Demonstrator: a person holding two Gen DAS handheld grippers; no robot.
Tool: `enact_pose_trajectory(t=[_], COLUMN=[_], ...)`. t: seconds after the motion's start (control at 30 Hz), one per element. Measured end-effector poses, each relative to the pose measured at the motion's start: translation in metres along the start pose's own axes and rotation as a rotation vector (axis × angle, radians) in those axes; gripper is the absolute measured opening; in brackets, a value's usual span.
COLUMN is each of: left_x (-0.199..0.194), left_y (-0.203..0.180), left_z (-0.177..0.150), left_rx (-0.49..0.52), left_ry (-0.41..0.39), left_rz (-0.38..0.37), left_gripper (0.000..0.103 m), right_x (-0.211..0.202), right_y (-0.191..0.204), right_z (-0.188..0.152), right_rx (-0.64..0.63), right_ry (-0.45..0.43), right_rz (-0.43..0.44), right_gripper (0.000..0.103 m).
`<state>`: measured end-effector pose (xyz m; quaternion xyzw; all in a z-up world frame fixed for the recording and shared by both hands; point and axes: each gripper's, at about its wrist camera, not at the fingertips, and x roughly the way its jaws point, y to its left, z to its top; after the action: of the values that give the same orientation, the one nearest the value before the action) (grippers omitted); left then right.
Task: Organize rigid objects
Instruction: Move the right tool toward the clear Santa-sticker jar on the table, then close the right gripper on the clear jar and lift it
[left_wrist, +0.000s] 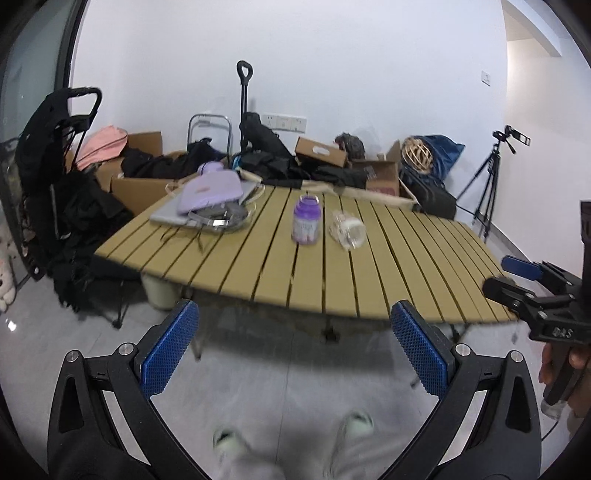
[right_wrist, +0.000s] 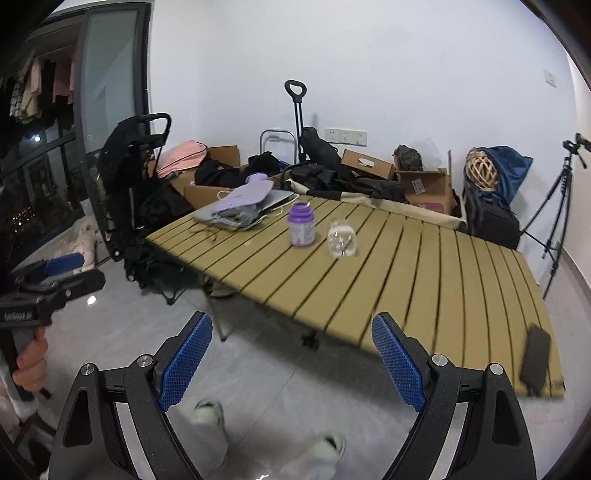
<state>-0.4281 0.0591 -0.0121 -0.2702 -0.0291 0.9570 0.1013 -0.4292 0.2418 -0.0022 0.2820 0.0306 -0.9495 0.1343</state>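
A purple bottle (left_wrist: 306, 220) stands upright on the slatted wooden table (left_wrist: 406, 273), with a clear glass jar (left_wrist: 348, 229) just to its right. Both show in the right wrist view too: the bottle (right_wrist: 301, 224) and the jar (right_wrist: 341, 237). My left gripper (left_wrist: 293, 354) is open and empty, held in front of the table's near edge above the floor. My right gripper (right_wrist: 291, 363) is open and empty, also short of the table (right_wrist: 424, 280). Each gripper shows at the edge of the other's view.
A grey laptop with a purple pouch and cables (left_wrist: 207, 201) lies at the table's far left. A dark flat object (right_wrist: 535, 356) lies at the near right corner. Boxes, bags and a cart (left_wrist: 243, 110) crowd the wall. A tripod (left_wrist: 491, 177) stands right. My feet show below.
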Motion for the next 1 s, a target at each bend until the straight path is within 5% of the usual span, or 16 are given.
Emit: enact_pose_trajectory(t=[0.2, 0.33, 0.6, 0.7, 0.77, 1.0], left_x=[0.105, 0.158, 0.231, 0.252, 0.261, 0.271], left_y=[-0.01, -0.01, 0.0, 0.0, 0.001, -0.024], left_z=[0.035, 0.045, 0.058, 0.059, 0.059, 0.053], left_rx=[0.05, 0.07, 0.073, 0.077, 0.07, 0.09], left_ry=[0.056, 0.078, 0.13, 0.162, 0.175, 0.184], left_rz=[-0.03, -0.025, -0.004, -0.02, -0.031, -0.166], left_gripper=[0.103, 0.103, 0.103, 0.103, 0.103, 0.102], right_x=[0.137, 0.228, 0.342, 0.363, 0.358, 0.305], right_y=[-0.048, -0.064, -0.081, -0.086, -0.091, -0.091], right_z=[0.05, 0.066, 0.084, 0.077, 0.071, 0.038], right_rx=[0.139, 0.118, 0.037, 0.048, 0.058, -0.036], right_ry=[0.088, 0.15, 0.227, 0.279, 0.253, 0.241], right_rz=[0.091, 0.03, -0.042, -0.013, 0.005, 0.108], right_gripper=[0.092, 0.092, 0.092, 0.091, 0.066, 0.066])
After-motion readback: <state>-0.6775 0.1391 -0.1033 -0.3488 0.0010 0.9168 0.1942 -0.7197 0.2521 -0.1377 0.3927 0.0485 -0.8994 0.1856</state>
